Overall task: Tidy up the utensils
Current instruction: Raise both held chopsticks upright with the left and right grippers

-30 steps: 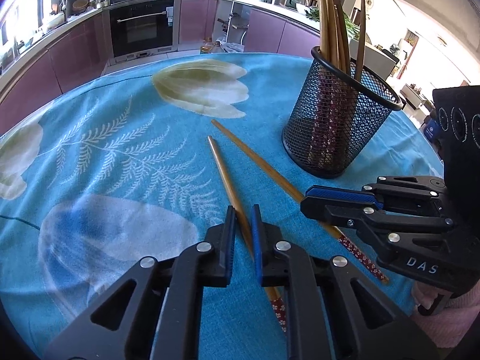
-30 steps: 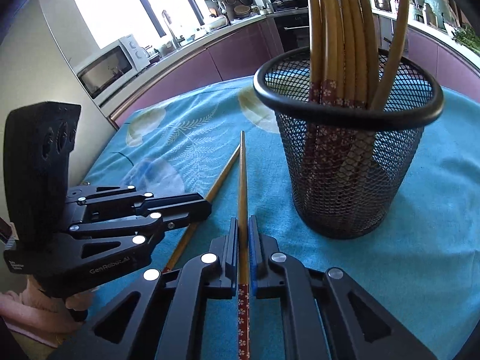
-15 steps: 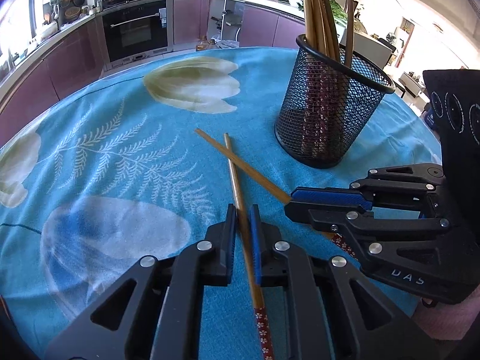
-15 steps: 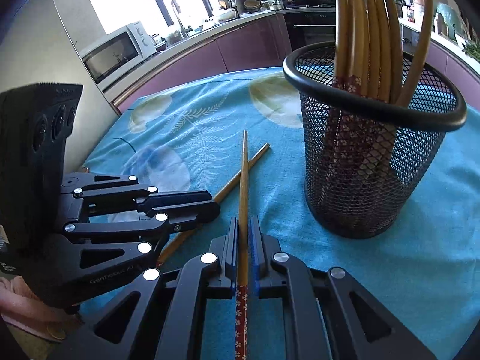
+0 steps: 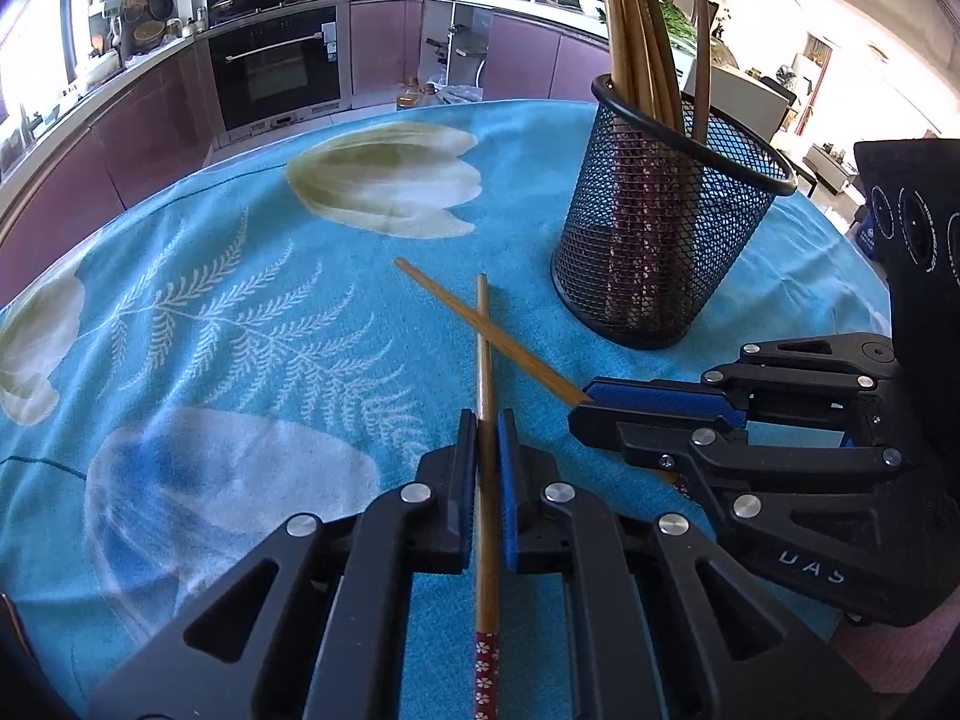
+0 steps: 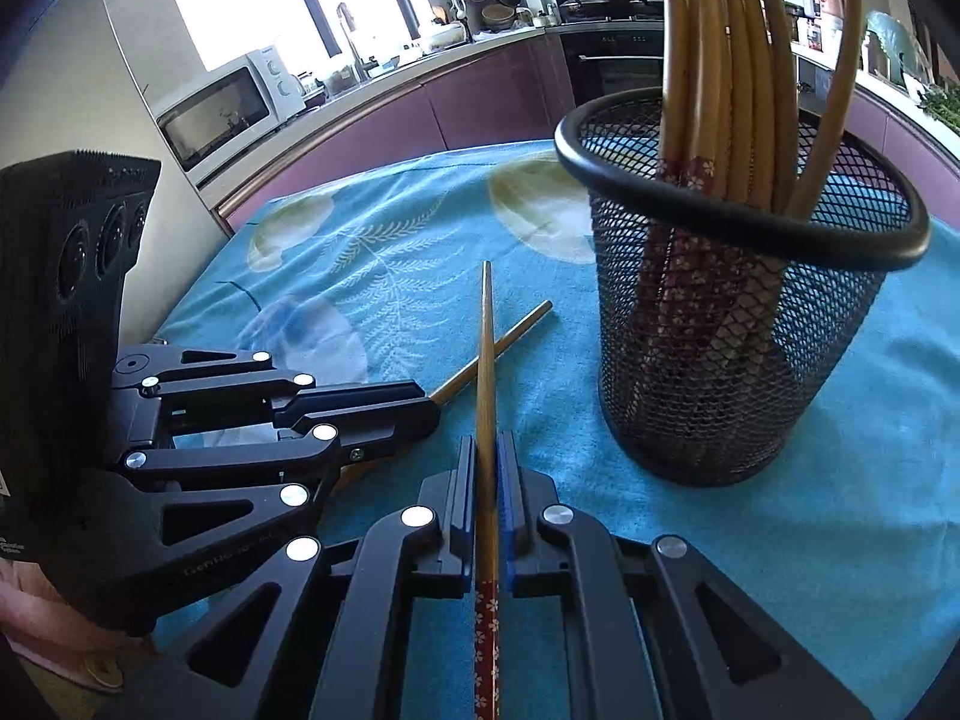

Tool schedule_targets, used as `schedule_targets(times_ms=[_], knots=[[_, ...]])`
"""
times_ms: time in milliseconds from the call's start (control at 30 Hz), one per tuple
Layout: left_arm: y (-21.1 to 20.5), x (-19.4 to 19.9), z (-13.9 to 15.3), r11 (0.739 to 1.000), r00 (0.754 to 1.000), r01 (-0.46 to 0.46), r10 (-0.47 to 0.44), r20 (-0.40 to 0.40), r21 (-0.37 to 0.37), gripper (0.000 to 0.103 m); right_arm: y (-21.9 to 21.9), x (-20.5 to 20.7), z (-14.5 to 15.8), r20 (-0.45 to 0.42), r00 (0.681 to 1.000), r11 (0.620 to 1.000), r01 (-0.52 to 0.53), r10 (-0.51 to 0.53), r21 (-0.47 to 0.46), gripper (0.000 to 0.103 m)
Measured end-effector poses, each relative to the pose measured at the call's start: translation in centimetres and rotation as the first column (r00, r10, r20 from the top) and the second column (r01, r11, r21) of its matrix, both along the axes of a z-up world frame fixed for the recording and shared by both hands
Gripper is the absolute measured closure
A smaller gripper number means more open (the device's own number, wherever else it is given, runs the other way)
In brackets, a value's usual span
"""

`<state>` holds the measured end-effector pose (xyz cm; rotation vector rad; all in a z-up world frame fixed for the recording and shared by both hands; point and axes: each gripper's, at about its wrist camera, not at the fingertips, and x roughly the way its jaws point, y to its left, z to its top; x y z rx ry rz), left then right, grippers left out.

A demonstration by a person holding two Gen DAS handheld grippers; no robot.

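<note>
left tongs [image 5: 487, 420] clamped on a chopstick [image 5: 485, 360] | right tongs [image 6: 487, 450] clamped on second chopstick [image 6: 487, 348] | sticks crossed over table [image 5: 240, 300] | mesh holder [image 5: 666, 240] nearby

Left claw [image 5: 487, 420] and right claw [image 6: 487, 441], side by side, angled downward toward the desk [image 5: 240, 330]; jaws of each closed, each pinching one chopstick.
</note>
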<state>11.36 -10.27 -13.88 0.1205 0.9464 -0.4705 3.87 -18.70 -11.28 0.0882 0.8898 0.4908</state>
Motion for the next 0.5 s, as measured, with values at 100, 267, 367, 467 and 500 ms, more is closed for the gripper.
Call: schedule_targets(times_ms=[100,267,367,467,500], knots=[[0.2,-0.2,0.3,1.0,1.0,-0.001,0.001,0.007,-0.009,0.095,-0.4,-0.2,0.5,0.015,1.0,1.0,0.001,-0.002,0.017,0.097],[0.9,-0.6,1.3,0.999,1.0,-0.005,0.006,0.023,-0.047,0.095,-1.0,-0.7,1.7,0.045,0.999,0.999,0.003,-0.005,0.044,0.097],[1.3,-0.9,2.1,0.997,0.999,-0.005,0.008,0.032,-0.073,0.095,-1.1,-1.0,2.4,0.062,0.998,0.998,0.0,-0.004,0.057,0.097],[1.7,-1.1,2.9,0.995,0.999,-0.001,0.005,0.04,-0.103,0.095,-1.3,-1.4,3.0,0.083,0.997,0.998,-0.002,-0.003,0.066,0.097],[1.9,-1.3,3.2,0.994,0.999,0.002,0.003,0.044,-0.112,0.095,-1.3,-1.5,3.3,0.09,0.996,0.998,-0.003,-0.003,0.068,0.097]])
